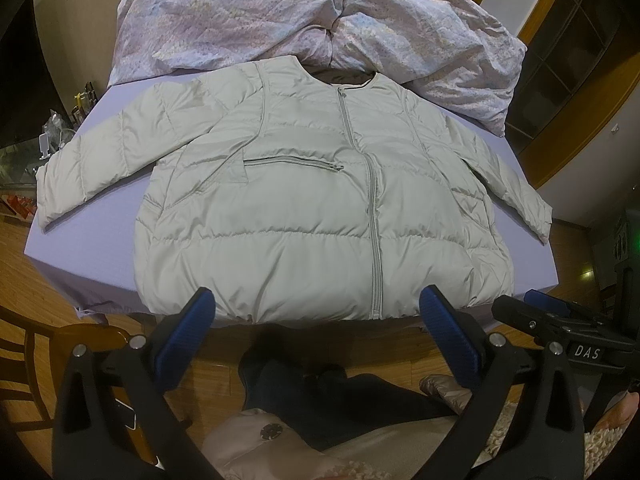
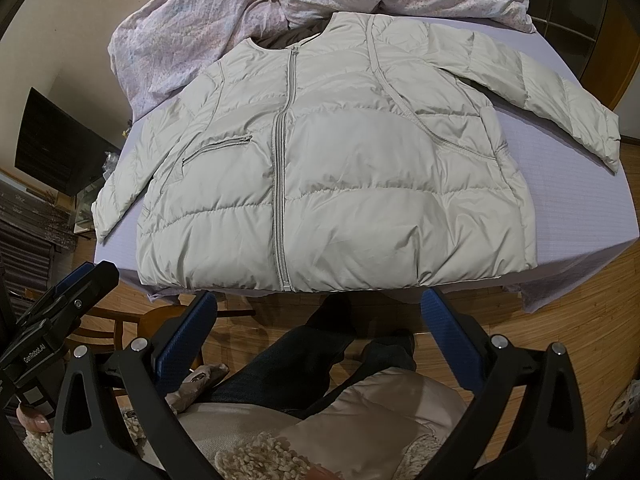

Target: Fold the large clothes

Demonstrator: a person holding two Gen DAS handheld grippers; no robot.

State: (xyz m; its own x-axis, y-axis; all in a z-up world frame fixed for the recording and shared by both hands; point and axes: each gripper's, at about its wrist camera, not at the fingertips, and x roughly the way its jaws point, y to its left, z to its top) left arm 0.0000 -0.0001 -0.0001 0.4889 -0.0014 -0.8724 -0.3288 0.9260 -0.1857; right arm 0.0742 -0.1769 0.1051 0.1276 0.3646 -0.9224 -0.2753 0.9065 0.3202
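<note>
A pale grey puffer jacket (image 1: 304,200) (image 2: 340,176) lies flat and zipped on the lilac table (image 1: 80,240) (image 2: 592,208), collar at the far side, both sleeves spread outward, hem at the near edge. My left gripper (image 1: 318,308) hovers just short of the hem, left of the zip's end, open with nothing between its blue pads. My right gripper (image 2: 318,308) is also open and empty, held back from the hem near the zip. Each gripper shows at the edge of the other's view: the right gripper (image 1: 560,320), the left gripper (image 2: 72,292).
A crumpled floral duvet (image 1: 312,12) (image 2: 224,20) is piled behind the jacket's collar. A wooden chair (image 1: 80,344) (image 2: 160,320) stands by the table's near-left corner. The person's dark trousers (image 1: 320,392) and beige coat fill the foreground. Wooden floor surrounds the table.
</note>
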